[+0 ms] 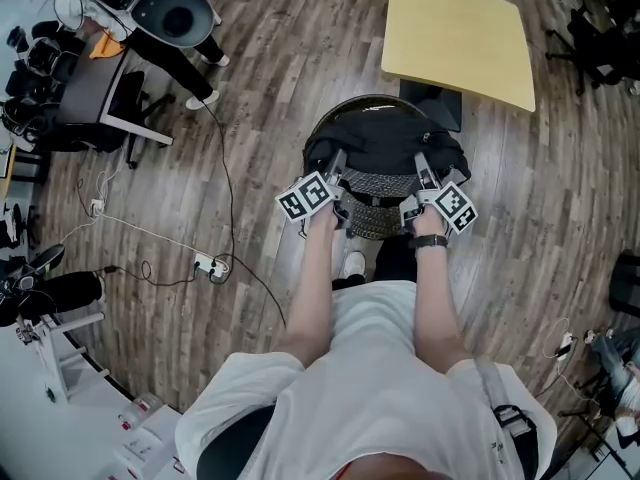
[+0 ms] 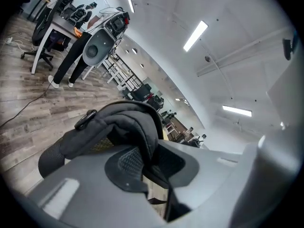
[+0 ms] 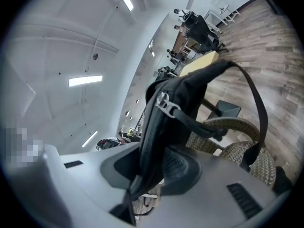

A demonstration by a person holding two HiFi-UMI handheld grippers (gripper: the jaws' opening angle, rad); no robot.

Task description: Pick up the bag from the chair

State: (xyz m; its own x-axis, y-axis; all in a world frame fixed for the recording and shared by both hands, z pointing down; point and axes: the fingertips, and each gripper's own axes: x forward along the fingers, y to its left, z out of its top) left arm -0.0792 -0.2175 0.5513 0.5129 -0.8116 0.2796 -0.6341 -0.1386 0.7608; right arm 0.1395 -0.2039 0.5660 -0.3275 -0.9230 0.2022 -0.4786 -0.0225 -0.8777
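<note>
A black bag (image 1: 385, 148) rests on a round woven chair (image 1: 378, 208) straight ahead of me. My left gripper (image 1: 336, 180) is shut on the bag's padded strap (image 2: 135, 127) at the bag's left side. At the bag's right side my right gripper (image 1: 421, 180) is shut on the other strap (image 3: 154, 141), which carries a metal buckle (image 3: 165, 102). In the right gripper view the woven chair (image 3: 240, 148) shows below the bag (image 3: 194, 91). In the left gripper view the bag (image 2: 111, 122) bulges out beyond the jaws.
A yellow square table (image 1: 460, 38) stands just beyond the chair. To the left are a desk (image 1: 95, 88), a person's dark-trousered legs (image 1: 175, 63) and cables with a power strip (image 1: 210, 264) on the wooden floor. Office chairs (image 1: 600, 38) stand at the far right.
</note>
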